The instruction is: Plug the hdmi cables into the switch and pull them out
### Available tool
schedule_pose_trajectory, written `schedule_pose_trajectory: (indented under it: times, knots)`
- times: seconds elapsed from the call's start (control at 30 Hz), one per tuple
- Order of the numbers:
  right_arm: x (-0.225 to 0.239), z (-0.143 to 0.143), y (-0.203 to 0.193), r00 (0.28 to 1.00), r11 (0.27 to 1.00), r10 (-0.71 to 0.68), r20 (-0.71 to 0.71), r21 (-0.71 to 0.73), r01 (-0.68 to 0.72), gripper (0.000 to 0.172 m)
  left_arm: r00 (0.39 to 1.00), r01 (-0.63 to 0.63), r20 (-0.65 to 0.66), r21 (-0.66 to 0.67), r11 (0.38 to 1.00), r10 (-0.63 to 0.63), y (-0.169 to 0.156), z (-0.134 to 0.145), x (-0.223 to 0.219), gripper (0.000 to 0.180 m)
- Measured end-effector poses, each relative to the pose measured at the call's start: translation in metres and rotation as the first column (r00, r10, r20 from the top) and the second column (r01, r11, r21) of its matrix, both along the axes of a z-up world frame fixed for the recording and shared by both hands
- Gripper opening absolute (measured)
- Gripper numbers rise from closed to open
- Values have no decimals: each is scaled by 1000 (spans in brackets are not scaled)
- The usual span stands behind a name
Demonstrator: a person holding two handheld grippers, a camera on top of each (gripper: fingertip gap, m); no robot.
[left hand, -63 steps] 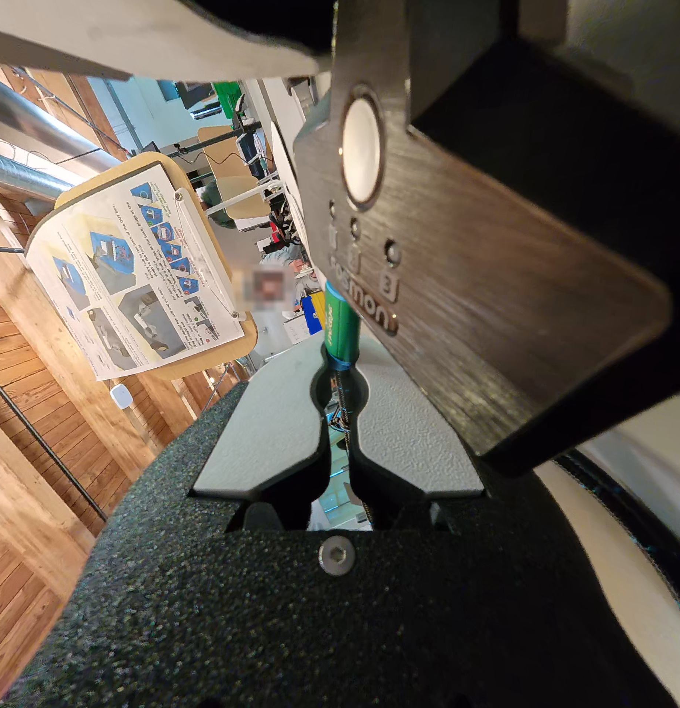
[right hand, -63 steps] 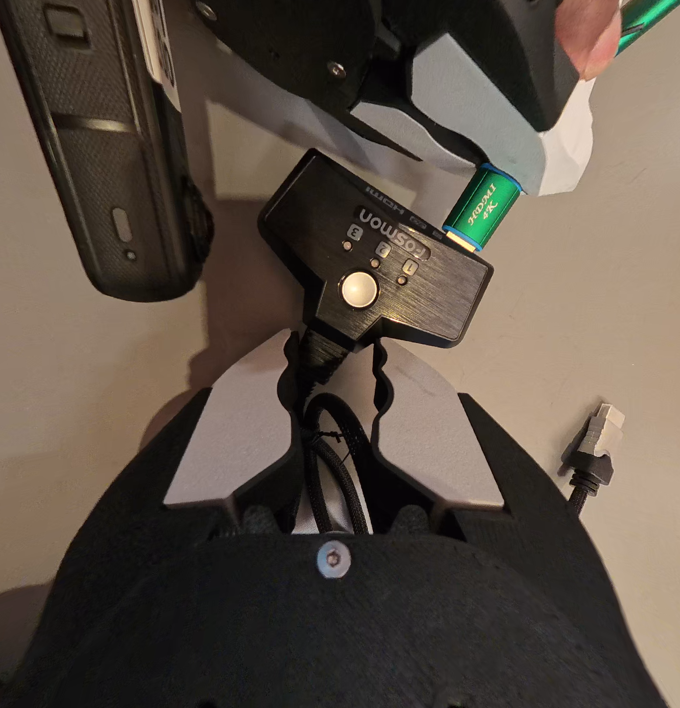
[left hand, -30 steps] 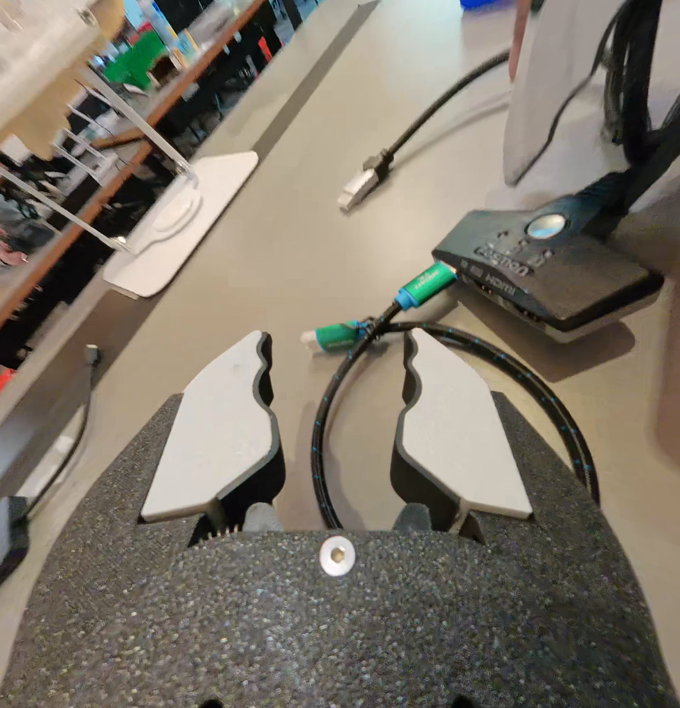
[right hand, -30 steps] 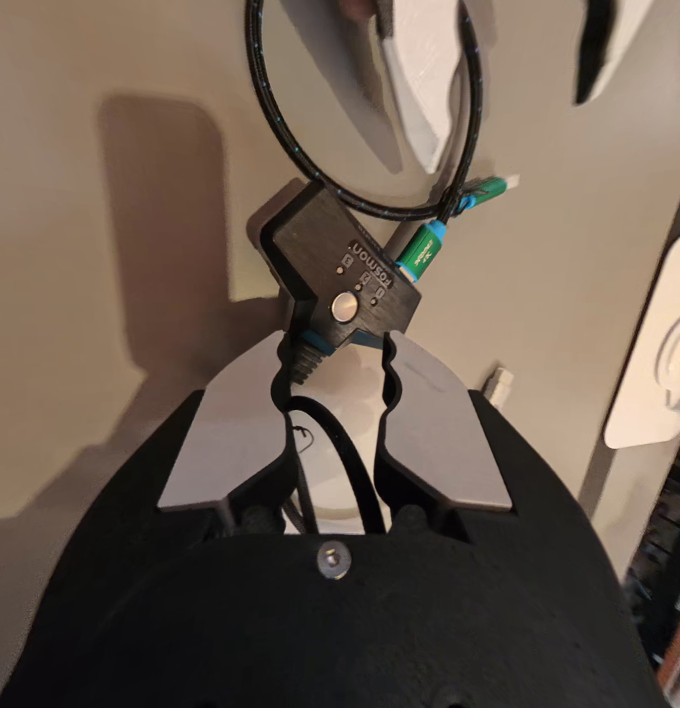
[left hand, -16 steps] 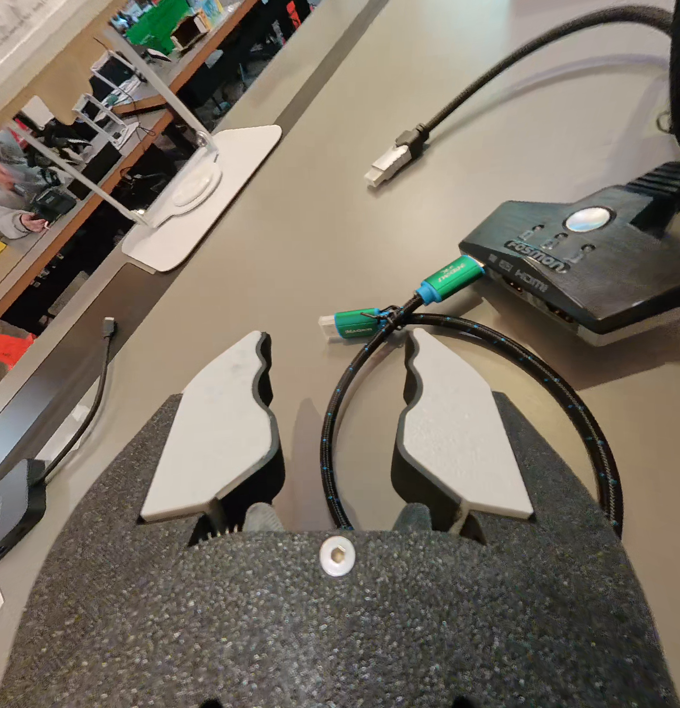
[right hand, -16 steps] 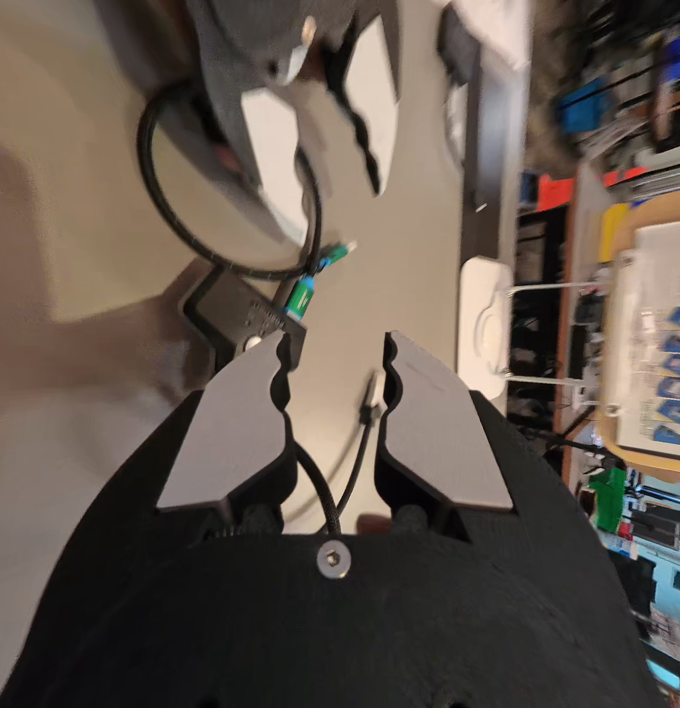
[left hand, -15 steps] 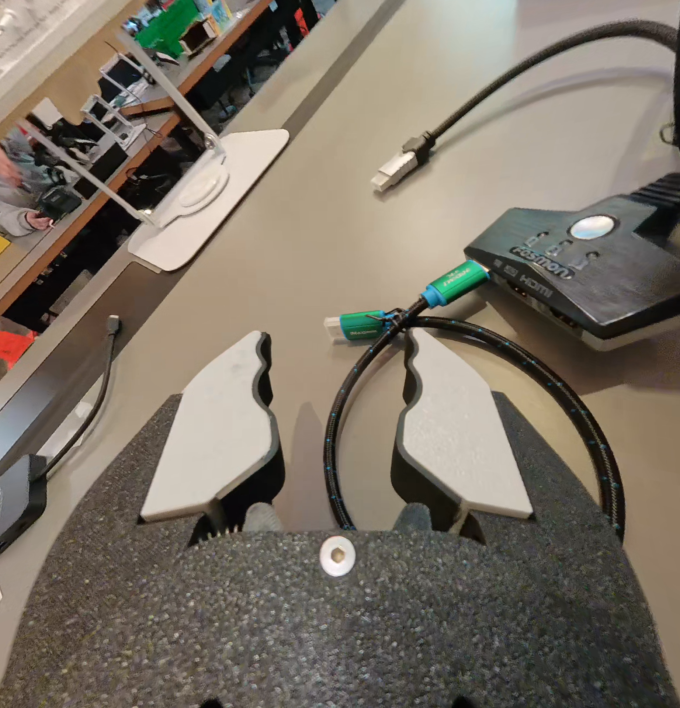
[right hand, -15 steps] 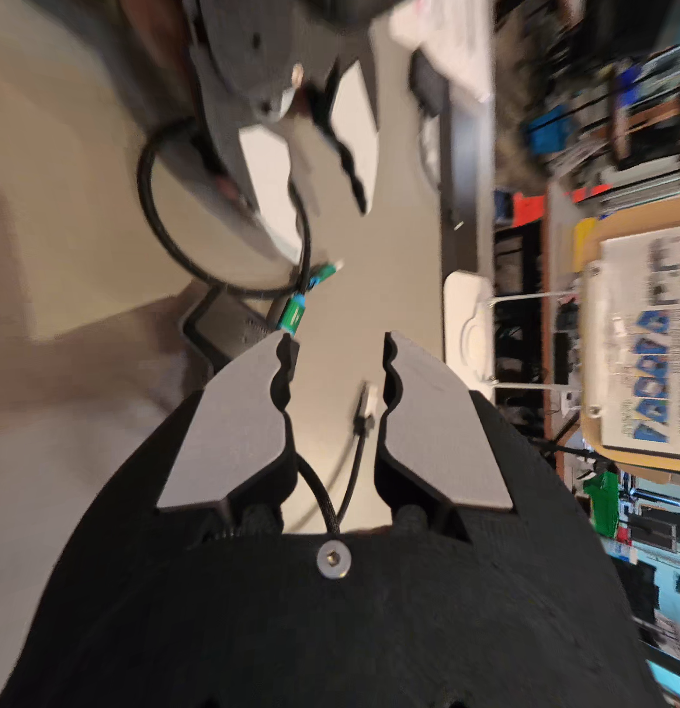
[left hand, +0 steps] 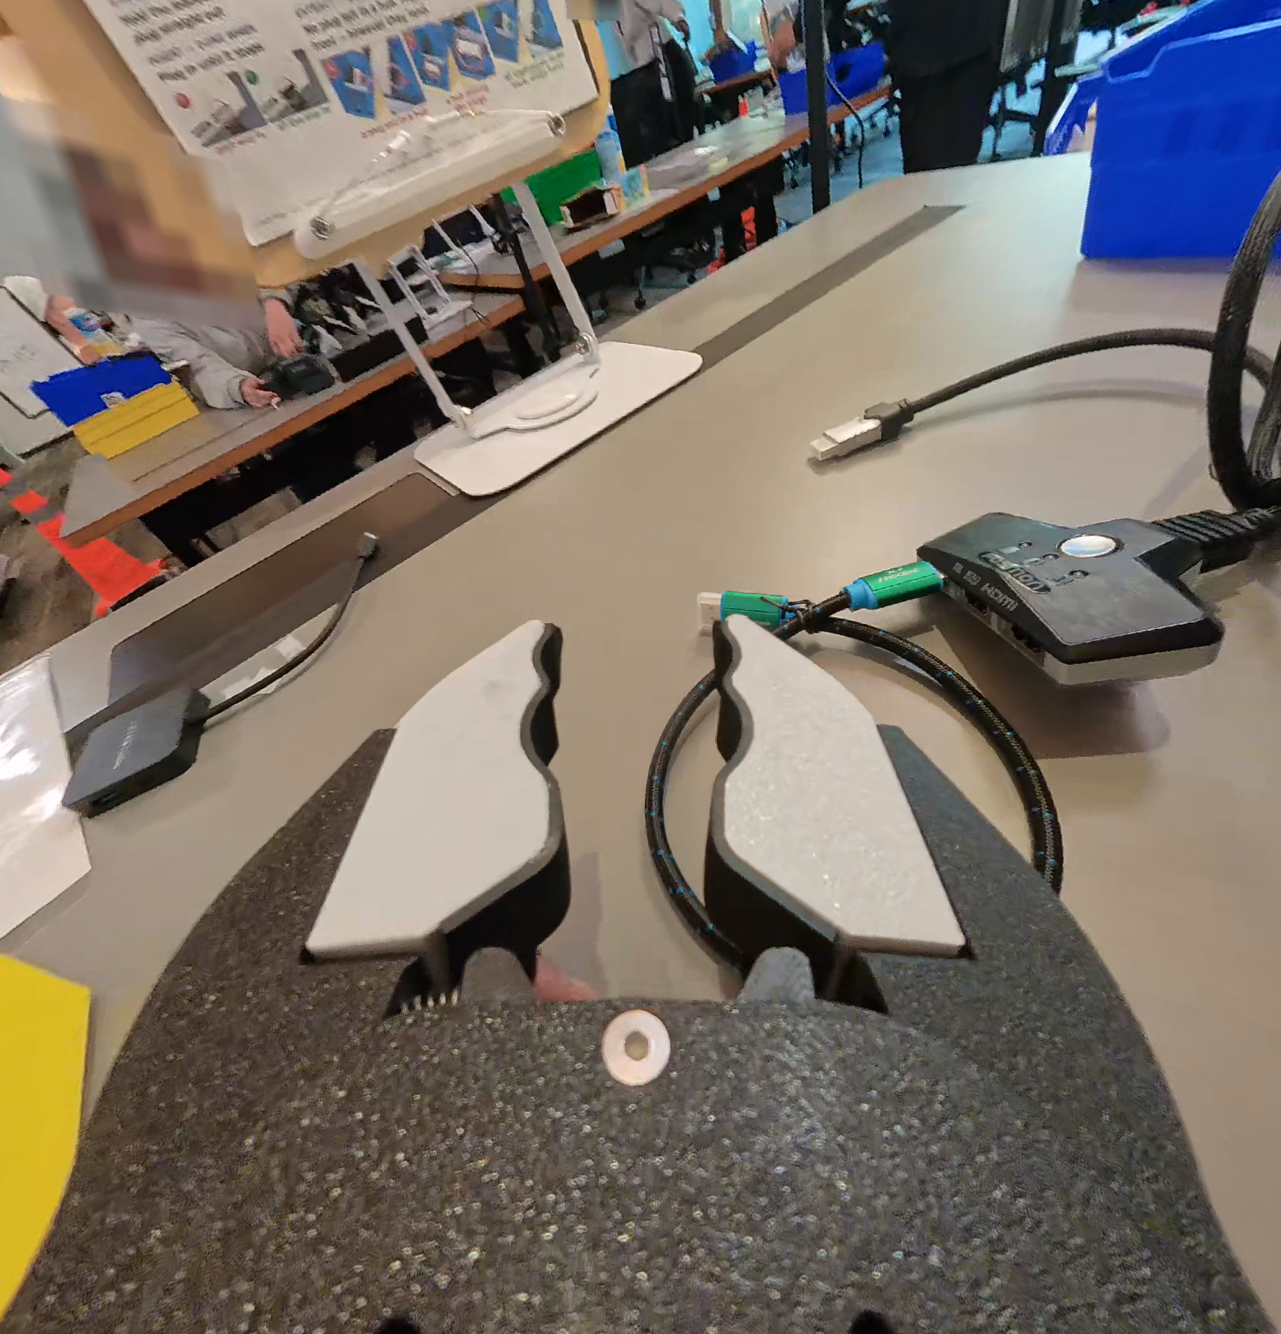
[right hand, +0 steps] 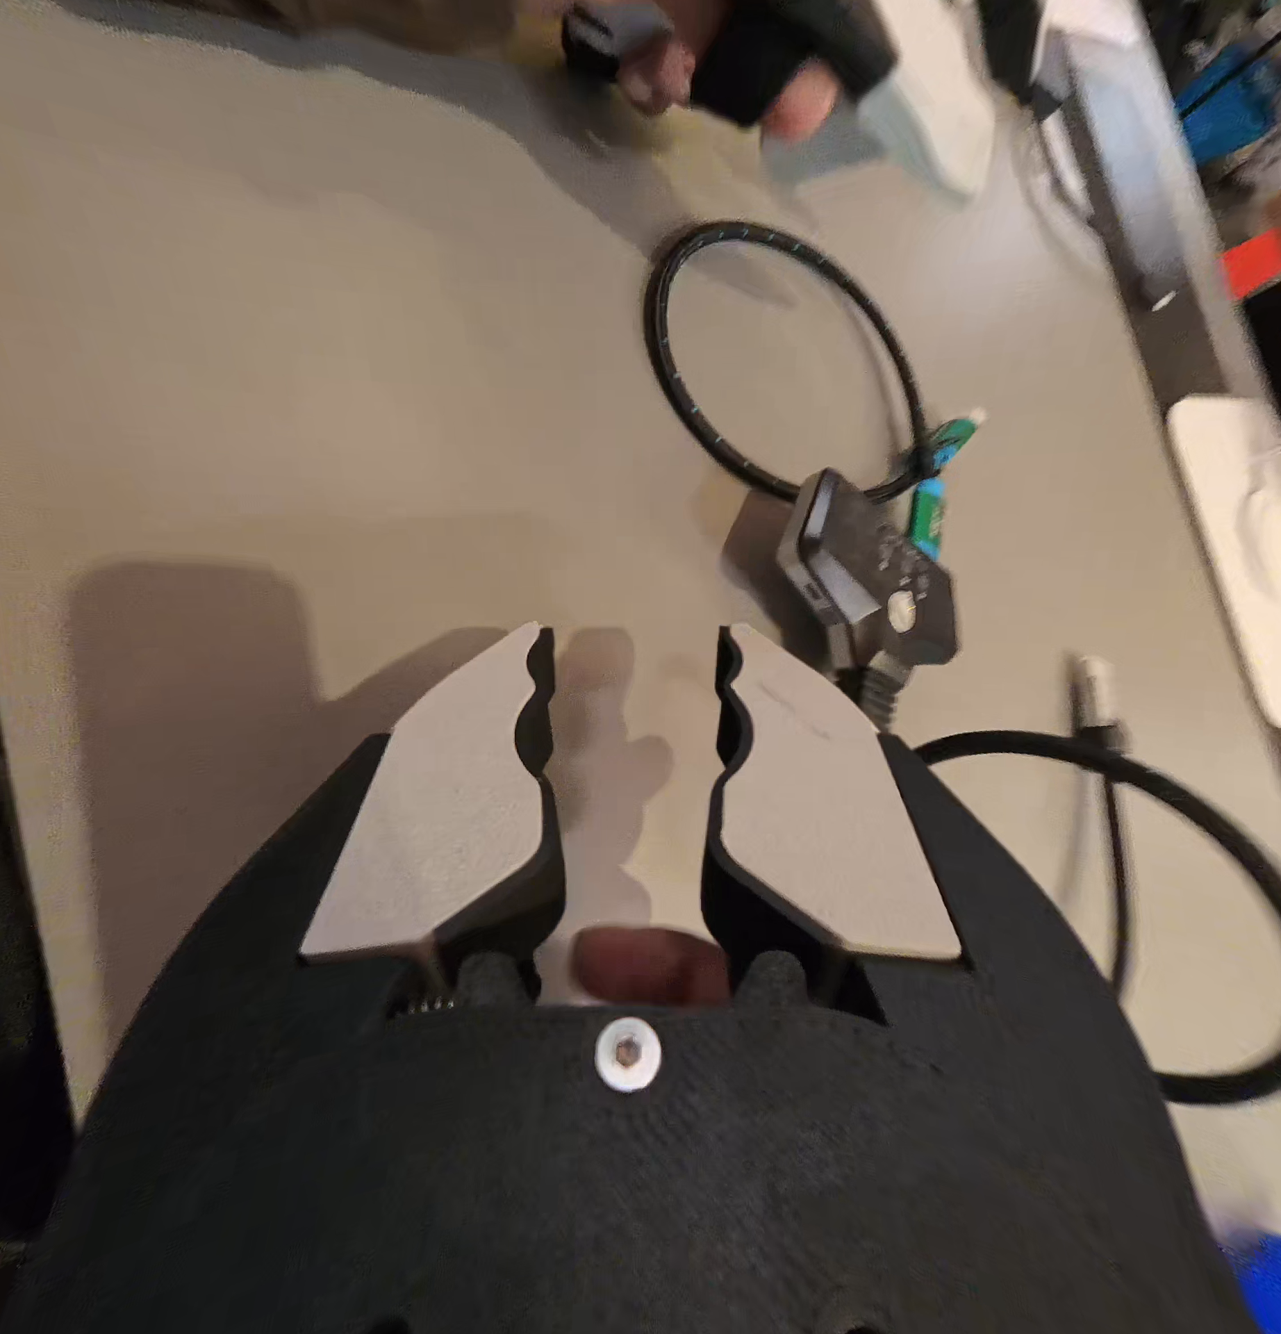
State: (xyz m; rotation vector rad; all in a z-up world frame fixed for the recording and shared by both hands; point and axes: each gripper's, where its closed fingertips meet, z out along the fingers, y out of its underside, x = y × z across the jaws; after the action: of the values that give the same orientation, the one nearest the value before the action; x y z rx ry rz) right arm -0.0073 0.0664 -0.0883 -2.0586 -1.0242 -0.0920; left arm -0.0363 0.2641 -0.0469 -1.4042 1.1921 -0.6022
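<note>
HDMI switch box (left hand: 1071,599) is lying toward the worktop's (left hand: 695,505) right side, a green plug (left hand: 894,583) sitting in its port. Left gripper (left hand: 637,635) and right gripper (right hand: 634,639) are both hovering open, holding nothing. Braided cable loop (left hand: 984,722) is curling under the left gripper; snagging it could drag the box. A blue bin (left hand: 1193,137) is standing at the far right corner, contents hidden.

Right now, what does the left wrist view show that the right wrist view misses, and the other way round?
Only the left wrist view shows the blue bin, the small dark hub, the yellow sheet and the poster board. Only the right wrist view shows a hand at the table's far edge. Both show the black switch box, the green plug in it, the looped braided cable, and an open, empty gripper.
</note>
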Motion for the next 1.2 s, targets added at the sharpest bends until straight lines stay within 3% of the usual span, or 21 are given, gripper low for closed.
schedule_pose_trajectory:
  times: [0.1,0.23,0.6,0.8,0.9,1.03,1.2]
  knots:
    - [1,-11,2,994,999,-6,-108,-44,1,42,998,-39,50,-16,999,40,-1,6,-12,42]
    - [4,-32,5,992,994,21,-122,-106,-34,41,996,-31,86,-82,996,38,-7,9,-23,42]
    - [-13,-33,26,977,978,122,-173,-147,-148,41,991,28,132,-287,958,11,3,8,-8,42]
    - [-34,-11,42,972,983,170,-165,-39,-179,40,987,79,161,-326,942,-27,19,49,26,44]
    - [-39,-2,58,975,984,177,-136,32,-174,39,986,46,167,-276,960,1,44,58,48,44]
    - [-41,-2,68,980,983,160,-119,110,-147,39,963,-79,238,-191,978,124,74,43,55,43]
    - [-26,-4,71,991,955,132,29,263,-135,37,943,-61,323,-74,995,81,66,53,50,42]
